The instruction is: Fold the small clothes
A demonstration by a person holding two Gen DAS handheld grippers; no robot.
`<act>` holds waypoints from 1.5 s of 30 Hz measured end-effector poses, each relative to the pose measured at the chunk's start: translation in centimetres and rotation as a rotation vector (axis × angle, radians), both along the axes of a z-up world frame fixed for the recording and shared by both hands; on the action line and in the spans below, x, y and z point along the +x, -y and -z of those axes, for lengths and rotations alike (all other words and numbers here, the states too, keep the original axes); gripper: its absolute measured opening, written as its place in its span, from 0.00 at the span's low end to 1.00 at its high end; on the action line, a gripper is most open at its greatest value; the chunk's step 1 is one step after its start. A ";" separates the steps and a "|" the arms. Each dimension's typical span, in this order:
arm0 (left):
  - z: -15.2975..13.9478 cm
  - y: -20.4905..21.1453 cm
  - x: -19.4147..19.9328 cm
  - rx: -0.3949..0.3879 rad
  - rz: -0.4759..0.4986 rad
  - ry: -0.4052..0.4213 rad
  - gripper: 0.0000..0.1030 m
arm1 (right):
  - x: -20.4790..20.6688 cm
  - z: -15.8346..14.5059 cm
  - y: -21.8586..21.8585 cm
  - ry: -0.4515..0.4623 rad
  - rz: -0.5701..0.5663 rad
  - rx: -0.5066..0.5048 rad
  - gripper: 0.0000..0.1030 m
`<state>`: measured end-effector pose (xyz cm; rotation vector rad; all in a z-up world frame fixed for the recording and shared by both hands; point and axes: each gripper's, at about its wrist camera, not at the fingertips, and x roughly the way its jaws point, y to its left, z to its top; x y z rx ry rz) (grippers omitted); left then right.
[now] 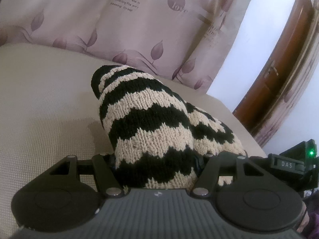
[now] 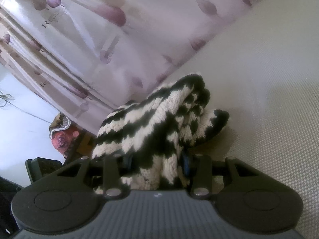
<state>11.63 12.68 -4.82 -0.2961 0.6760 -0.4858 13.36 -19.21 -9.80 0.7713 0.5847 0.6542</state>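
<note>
A small knitted garment with black and cream zigzag stripes (image 1: 151, 123) rests bunched on a beige woven surface (image 1: 43, 107). My left gripper (image 1: 157, 159) is shut on its near edge, and the knit fills the gap between the jaws. In the right wrist view the same garment (image 2: 159, 115) is bunched and lifted, and my right gripper (image 2: 157, 159) is shut on it. The fingertips of both grippers are hidden by the knit. The right gripper's body (image 1: 293, 165), with a green light, shows at the right edge of the left wrist view.
A pale curtain with purple leaf prints (image 1: 119, 20) hangs behind the surface. A brown wooden door (image 1: 279, 69) and a white wall stand at the right. In the right wrist view a red patterned bundle (image 2: 61, 137) lies on the floor at the left.
</note>
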 end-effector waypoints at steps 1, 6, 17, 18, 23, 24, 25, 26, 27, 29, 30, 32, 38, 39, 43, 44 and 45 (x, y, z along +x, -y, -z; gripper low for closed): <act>0.2 0.1 0.1 0.006 0.000 0.001 0.60 | 0.1 0.2 0.0 -0.004 0.001 -0.002 0.41; 0.9 0.5 0.4 0.040 -0.002 0.001 0.61 | 0.3 1.0 0.1 -0.016 0.008 -0.022 0.41; 2.4 0.8 0.8 0.085 -0.035 -0.006 0.68 | 0.7 2.4 0.3 -0.024 0.027 -0.101 0.41; 2.5 0.9 0.7 0.092 -0.036 -0.005 0.69 | 0.7 2.5 0.3 -0.021 0.028 -0.113 0.41; 2.8 1.1 0.3 0.133 -0.069 0.003 0.80 | 0.6 2.6 0.1 0.000 0.035 -0.164 0.42; 2.8 1.1 0.2 0.138 -0.077 0.006 0.81 | 0.5 2.6 0.0 0.007 0.037 -0.174 0.43; 2.7 1.2 0.1 0.149 -0.089 0.012 0.83 | 0.5 2.6 -0.1 0.012 0.042 -0.184 0.43; 2.7 1.4 -0.1 0.164 -0.096 0.022 0.86 | 0.5 2.6 -0.3 0.019 0.050 -0.198 0.46; 2.6 1.6 -0.3 0.181 -0.102 0.034 0.87 | 0.4 2.6 -0.4 0.028 0.058 -0.214 0.50; 2.4 1.9 -0.8 0.216 -0.122 0.066 0.93 | 0.0 2.5 -0.8 0.052 0.083 -0.258 0.57; 2.2 2.1 -1.2 0.239 -0.140 0.092 0.96 | -0.1 2.5 -0.9 0.056 0.090 -0.266 0.59; 1.8 2.6 -1.9 0.293 -0.179 0.144 1.00 | -0.5 2.1 -1.0 0.069 0.114 -0.286 0.62; 0.2 3.3 -4.3 0.330 -0.256 0.212 1.00 | -5.2 -1.0 -1.9 0.244 0.195 -0.400 0.65; -0.2 3.5 -4.7 0.345 -0.281 0.222 1.00 | -6.2 -1.5 -2.0 0.277 0.217 -0.411 0.73; -2.0 4.7 -7.0 0.398 -0.371 0.294 1.00 | -9.8 -3.0 -1.9 0.368 0.307 -0.425 0.88; -2.4 4.8 -7.9 0.389 -0.392 0.330 1.00 | -10.7 -3.4 -2.0 0.384 0.330 -0.442 0.89; -2.8 4.9 -8.7 0.379 -0.410 0.358 1.00 | -11.4 -3.6 -2.2 0.398 0.349 -0.462 0.90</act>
